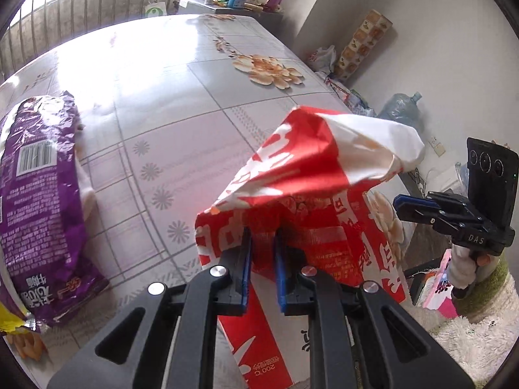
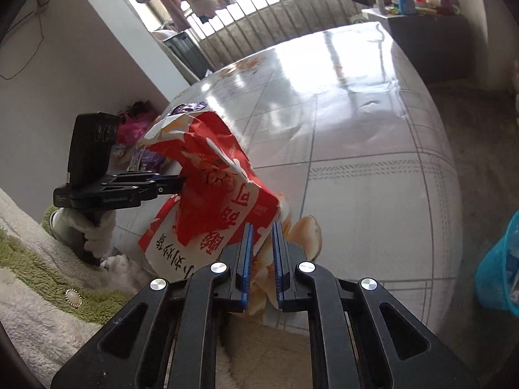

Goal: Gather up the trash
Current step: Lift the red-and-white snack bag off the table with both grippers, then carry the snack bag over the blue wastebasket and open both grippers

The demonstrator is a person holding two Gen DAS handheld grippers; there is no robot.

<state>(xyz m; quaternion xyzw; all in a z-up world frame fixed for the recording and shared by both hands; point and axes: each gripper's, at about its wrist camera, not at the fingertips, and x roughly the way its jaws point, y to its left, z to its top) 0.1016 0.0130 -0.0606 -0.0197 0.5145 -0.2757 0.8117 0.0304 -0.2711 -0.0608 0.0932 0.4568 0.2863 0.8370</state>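
A crumpled red and white snack bag (image 1: pixel 301 188) is held up over the near edge of the table (image 1: pixel 181 90). My left gripper (image 1: pixel 262 236) is shut on its lower part, the bag pinched between the blue pads. My right gripper (image 2: pixel 261 230) grips the bag's other edge (image 2: pixel 220 194) between its pads. In the left wrist view the right gripper (image 1: pixel 402 206) shows at the right, its tip at the bag's side. In the right wrist view the left gripper (image 2: pixel 176 181) shows at the left, clamped on the bag. A purple snack bag (image 1: pixel 39 201) lies on the table at the left.
A yellow wrapper (image 1: pixel 13 324) lies at the table's near left corner. A blue mesh basket (image 2: pixel 499 259) stands on the floor at the right of the table. A cluttered cabinet (image 1: pixel 233 0) stands beyond the far end. A water jug (image 1: pixel 402 107) and bags sit by the wall.
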